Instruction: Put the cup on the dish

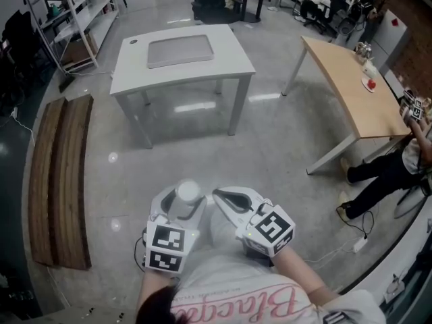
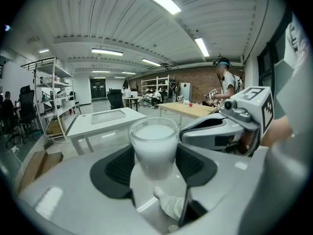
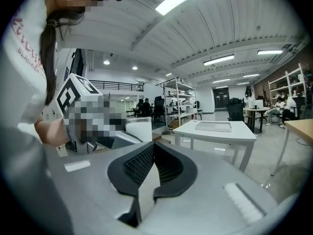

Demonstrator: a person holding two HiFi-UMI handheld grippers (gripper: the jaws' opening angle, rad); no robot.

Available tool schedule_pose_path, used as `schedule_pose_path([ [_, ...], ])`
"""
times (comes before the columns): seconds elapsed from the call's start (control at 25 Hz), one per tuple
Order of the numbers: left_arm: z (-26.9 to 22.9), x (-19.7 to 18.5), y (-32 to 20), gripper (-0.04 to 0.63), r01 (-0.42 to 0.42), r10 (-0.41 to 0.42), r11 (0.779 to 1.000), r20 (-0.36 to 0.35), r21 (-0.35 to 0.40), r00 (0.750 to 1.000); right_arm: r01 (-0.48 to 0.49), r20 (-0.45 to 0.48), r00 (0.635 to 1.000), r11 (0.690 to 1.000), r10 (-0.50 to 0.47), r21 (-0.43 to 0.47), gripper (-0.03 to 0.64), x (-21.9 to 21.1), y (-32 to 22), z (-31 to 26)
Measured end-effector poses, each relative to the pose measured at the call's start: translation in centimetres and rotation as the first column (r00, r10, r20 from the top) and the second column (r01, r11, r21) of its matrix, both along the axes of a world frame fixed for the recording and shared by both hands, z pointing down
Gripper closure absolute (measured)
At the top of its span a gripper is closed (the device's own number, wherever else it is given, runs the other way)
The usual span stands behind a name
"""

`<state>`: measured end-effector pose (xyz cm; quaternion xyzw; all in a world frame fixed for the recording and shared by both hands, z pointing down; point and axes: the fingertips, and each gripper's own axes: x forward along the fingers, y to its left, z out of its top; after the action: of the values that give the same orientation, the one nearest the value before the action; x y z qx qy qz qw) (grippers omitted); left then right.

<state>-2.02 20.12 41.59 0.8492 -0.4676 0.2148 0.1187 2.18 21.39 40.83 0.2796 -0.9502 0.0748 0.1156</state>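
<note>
A frosted white cup (image 1: pixel 187 192) stands upright between the jaws of my left gripper (image 1: pixel 183 198), held close in front of the person's body. In the left gripper view the dark pads press both sides of the cup (image 2: pixel 154 148). My right gripper (image 1: pixel 227 198) hangs just right of it, shut, with nothing between its pads (image 3: pixel 152 168). A flat grey dish (image 1: pixel 180 50) lies on the white table (image 1: pixel 135 69) across the floor, well apart from both grippers. It also shows ahead in the left gripper view as the dish (image 2: pixel 108 115).
A wooden table (image 1: pixel 354 90) with small objects stands at the right, and a person (image 1: pixel 398 164) sits beside it. Brown planks (image 1: pixel 61 181) lie on the floor at the left. Metal shelving (image 1: pixel 67 9) lines the far left. Bare concrete floor separates me from the white table.
</note>
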Motion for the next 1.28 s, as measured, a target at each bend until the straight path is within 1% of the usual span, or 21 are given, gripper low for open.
schedule_pose_path([
  [0.16, 0.0, -0.4, -1.5, 0.337, 0.007, -0.007, 1.000, 0.002, -0.002, 1.000, -0.017, 0.000, 1.000, 1.000, 0.017, -0.005, 0.615, -0.2, -1.7, -0.3],
  [0.44, 0.2, -0.5, -4.8, 0.337, 0.022, -0.022, 1.000, 0.013, -0.020, 1.000, -0.004, 0.003, 1.000, 1.000, 0.004, -0.012, 0.615, -0.4, -5.3, -0.4],
  [0.52, 0.0, -0.4, -6.0, 0.337, 0.027, -0.026, 0.999, 0.017, -0.023, 1.000, 0.012, 0.009, 1.000, 1.000, -0.012, -0.012, 0.615, -0.4, -6.4, -0.5],
  [0.64, -0.5, -0.2, -7.7, 0.337, 0.026, -0.026, 1.000, 0.022, -0.017, 0.999, 0.025, 0.015, 1.000, 1.000, -0.024, -0.008, 0.615, -0.2, -8.2, -0.9],
  [0.84, -0.8, 0.5, -11.1, 0.337, 0.035, -0.035, 0.999, 0.028, -0.004, 0.999, 0.016, 0.025, 1.000, 1.000, -0.016, -0.013, 0.615, 0.5, -11.6, -0.8],
  [1.04, -1.2, 1.1, -14.6, 0.337, 0.051, -0.050, 0.999, 0.035, -0.006, 0.998, 0.051, 0.029, 0.998, 0.998, -0.050, -0.023, 0.615, 0.6, -14.8, -0.9],
  [1.28, -1.7, 1.4, -19.2, 0.337, 0.088, -0.088, 0.996, 0.036, 0.003, 0.995, 0.085, 0.020, 0.996, 0.996, -0.084, -0.026, 0.615, 1.0, -19.3, -1.6],
])
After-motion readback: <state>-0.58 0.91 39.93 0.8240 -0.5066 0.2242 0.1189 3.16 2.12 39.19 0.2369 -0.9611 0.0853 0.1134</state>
